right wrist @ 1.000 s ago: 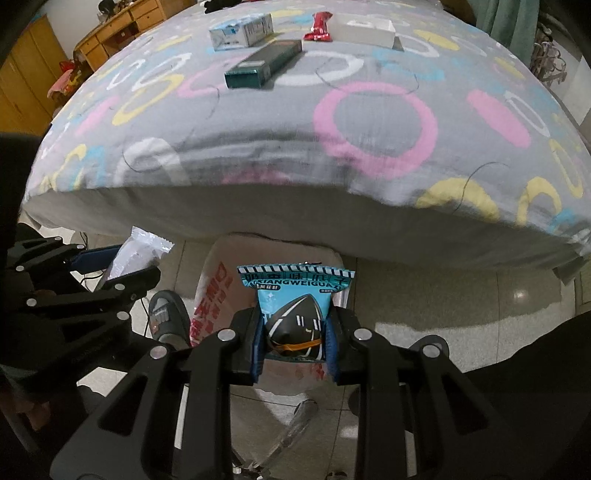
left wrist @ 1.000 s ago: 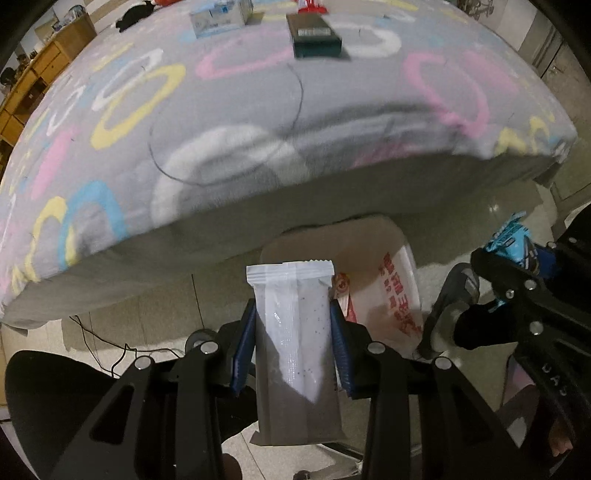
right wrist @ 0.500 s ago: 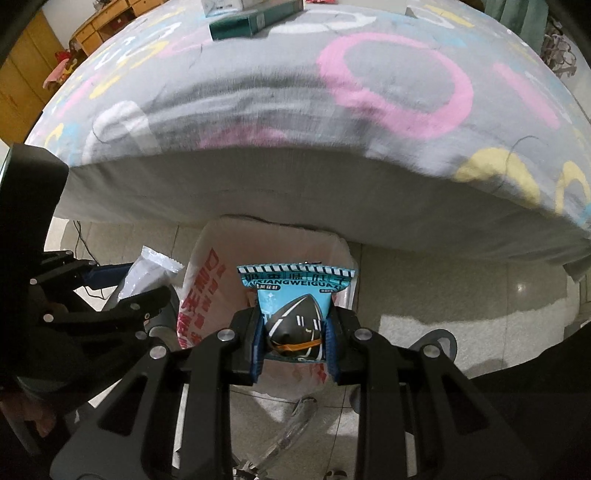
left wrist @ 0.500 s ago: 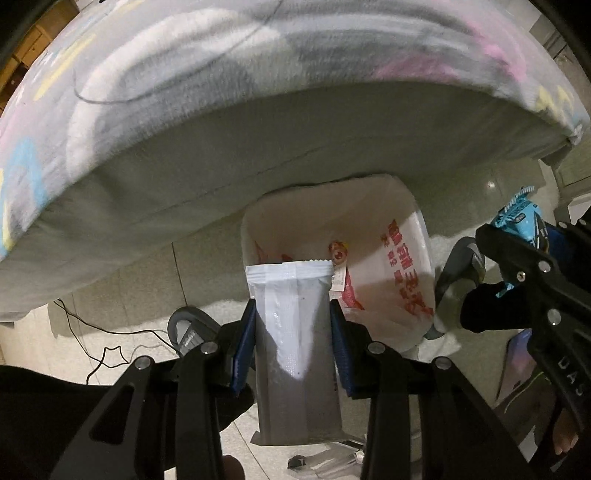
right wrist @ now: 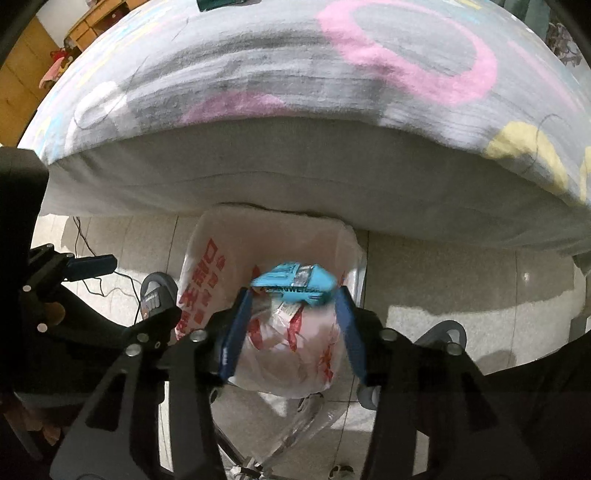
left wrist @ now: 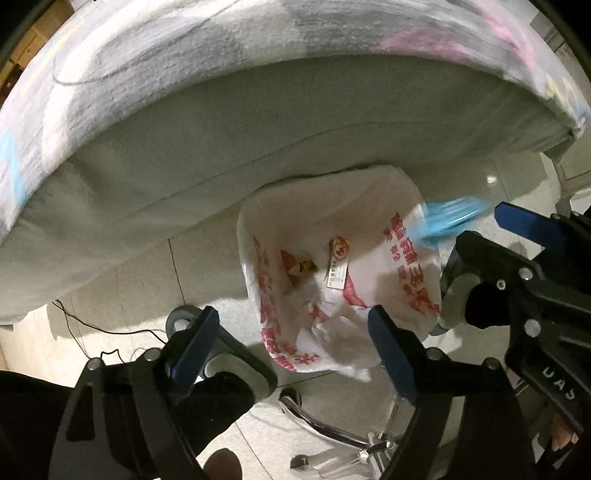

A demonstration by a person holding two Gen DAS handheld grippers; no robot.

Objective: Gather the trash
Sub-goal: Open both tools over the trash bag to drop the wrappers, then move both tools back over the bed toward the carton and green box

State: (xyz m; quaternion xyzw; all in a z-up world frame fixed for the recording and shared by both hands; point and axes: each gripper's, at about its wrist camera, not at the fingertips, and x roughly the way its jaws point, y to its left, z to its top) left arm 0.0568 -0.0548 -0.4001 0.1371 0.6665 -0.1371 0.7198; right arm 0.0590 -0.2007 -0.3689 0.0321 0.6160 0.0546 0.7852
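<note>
A trash bin lined with a white bag with red print (left wrist: 402, 273) stands on the floor by the bed; it also shows in the right wrist view (right wrist: 207, 273). My left gripper (left wrist: 288, 339) is open and empty above the bin. My right gripper (right wrist: 293, 321) is open above the bin, and the blue snack packet (right wrist: 295, 282) is blurred, tipping loose between the fingertips over the bag; it also shows in the left wrist view (left wrist: 450, 218). The white packet from my left gripper is out of sight. Small scraps (left wrist: 338, 266) lie inside the bag.
The bed with a grey ring-patterned blanket (right wrist: 332, 74) overhangs the bin. A dark green box (right wrist: 221, 3) lies on it at the far edge. A chrome chair base (left wrist: 332, 435), a black cable (left wrist: 110, 339) and slippers (right wrist: 155, 295) are on the tiled floor.
Both grippers moved down over the bin and opened. The white packet left my left gripper and is gone from view. The blue packet slipped from my right gripper and is falling.
</note>
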